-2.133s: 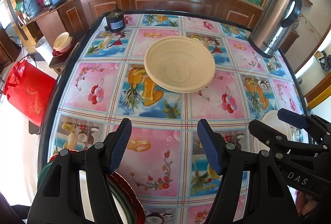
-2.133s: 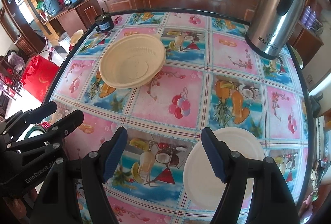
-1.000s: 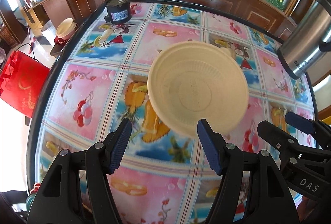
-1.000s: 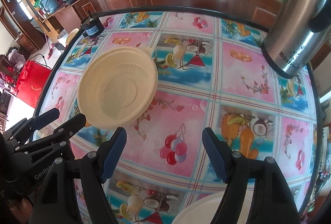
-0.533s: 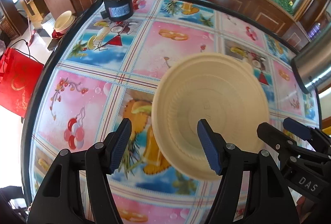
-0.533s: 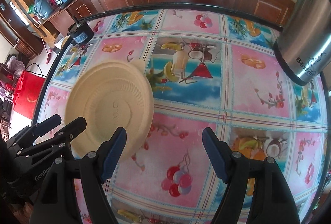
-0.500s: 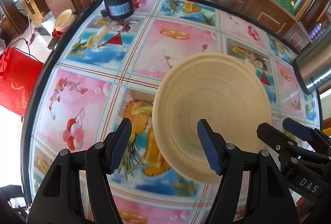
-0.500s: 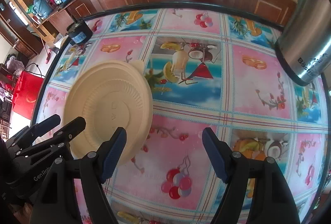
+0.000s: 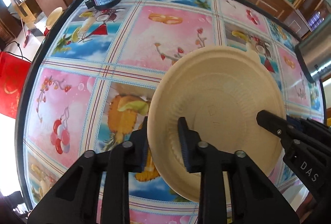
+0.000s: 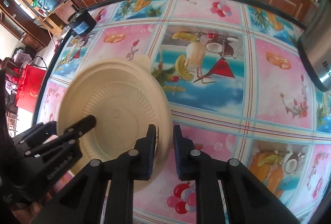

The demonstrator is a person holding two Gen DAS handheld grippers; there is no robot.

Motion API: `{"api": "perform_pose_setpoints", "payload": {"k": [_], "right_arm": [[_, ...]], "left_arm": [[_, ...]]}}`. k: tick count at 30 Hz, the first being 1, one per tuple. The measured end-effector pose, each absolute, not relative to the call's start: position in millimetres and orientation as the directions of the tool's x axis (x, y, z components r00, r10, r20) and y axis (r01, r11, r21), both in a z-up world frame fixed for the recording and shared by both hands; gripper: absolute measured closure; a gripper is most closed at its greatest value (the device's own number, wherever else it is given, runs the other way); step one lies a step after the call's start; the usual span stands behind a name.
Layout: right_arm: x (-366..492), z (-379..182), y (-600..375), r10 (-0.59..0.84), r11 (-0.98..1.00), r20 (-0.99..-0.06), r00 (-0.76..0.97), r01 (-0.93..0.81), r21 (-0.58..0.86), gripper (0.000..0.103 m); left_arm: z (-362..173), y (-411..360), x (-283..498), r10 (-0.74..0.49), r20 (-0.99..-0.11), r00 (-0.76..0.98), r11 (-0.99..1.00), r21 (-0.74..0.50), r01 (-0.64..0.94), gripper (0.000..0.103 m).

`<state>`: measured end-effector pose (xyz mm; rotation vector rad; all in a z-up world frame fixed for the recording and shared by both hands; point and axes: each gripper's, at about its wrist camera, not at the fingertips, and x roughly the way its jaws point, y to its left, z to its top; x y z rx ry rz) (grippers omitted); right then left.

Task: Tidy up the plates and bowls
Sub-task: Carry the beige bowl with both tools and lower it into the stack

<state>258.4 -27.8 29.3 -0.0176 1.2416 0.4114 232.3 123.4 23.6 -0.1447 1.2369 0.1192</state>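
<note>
Your left tool (image 9: 164, 141) angled steeply down, just closed on the cream ribbed bowl (image 9: 223, 100) at lower centre, your right tool (image 10: 164, 147) likewise clamping its opposite rim, bowl over the fruit-print counter (image 9: 82, 79).

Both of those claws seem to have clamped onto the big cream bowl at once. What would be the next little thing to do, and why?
Probably lift it a little, both hands together. The left gripper has just closed over the bowl's left rim and the right gripper over the opposite rim, one finger inside and one outside each. With both sides pinched, a small level rise should clear the tablecloth without tipping.
</note>
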Motion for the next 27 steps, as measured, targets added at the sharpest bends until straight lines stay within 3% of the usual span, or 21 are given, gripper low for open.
{"api": "perform_pose_setpoints", "payload": {"k": [27], "right_arm": [[169,59,-41,0.292,0.929,-0.912,0.289,-0.314,0.198,0.090]], "left_arm": [[65,119,129,-0.071,-0.930,0.362,0.983,-0.127,-0.135,0.081]]}}
